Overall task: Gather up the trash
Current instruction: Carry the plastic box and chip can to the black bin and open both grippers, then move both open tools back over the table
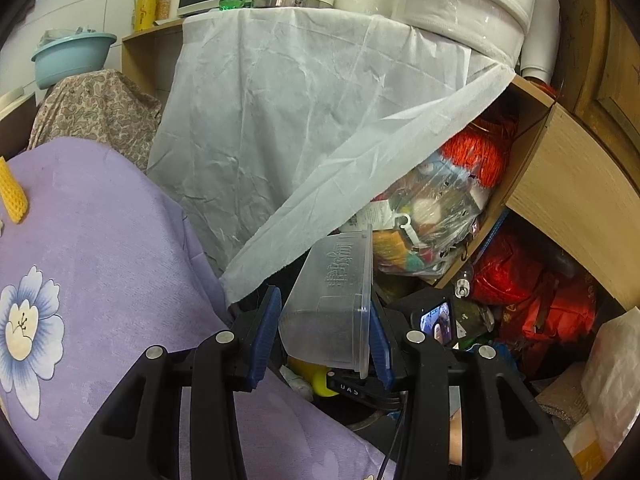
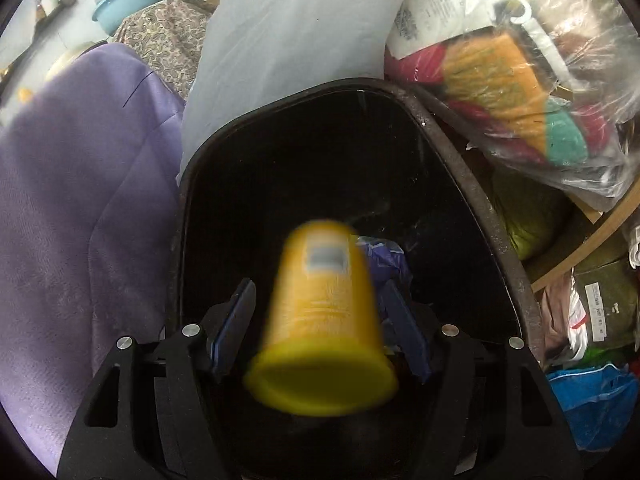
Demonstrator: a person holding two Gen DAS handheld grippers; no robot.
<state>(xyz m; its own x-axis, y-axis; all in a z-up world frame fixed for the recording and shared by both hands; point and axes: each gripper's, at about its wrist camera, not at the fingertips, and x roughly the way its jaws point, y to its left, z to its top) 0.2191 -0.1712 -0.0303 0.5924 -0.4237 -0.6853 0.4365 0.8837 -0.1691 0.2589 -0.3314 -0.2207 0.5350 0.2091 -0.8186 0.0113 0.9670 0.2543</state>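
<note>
In the left wrist view my left gripper (image 1: 324, 308) is shut on a clear plastic food container (image 1: 332, 280), which is held tilted with its rim to the right. Below it part of the other gripper and a yellow cup (image 1: 320, 380) show. In the right wrist view a yellow paper cup (image 2: 320, 320), blurred and rim toward the camera, sits between the blue pads (image 2: 236, 320) of my right gripper (image 2: 319, 285). Gaps show on both sides of the cup, so the jaws are open. Directly beneath is a black trash bin (image 2: 460, 152) with crumpled purple trash (image 2: 384, 256) inside.
A purple flowered cloth (image 1: 100, 260) covers the surface at left. A white sheet (image 1: 300, 120) hangs behind the bin. Clear bags of yarn (image 2: 520, 80), red bags (image 1: 520, 280) and a blue bag (image 2: 592, 400) crowd the right side under a wooden shelf (image 1: 580, 200).
</note>
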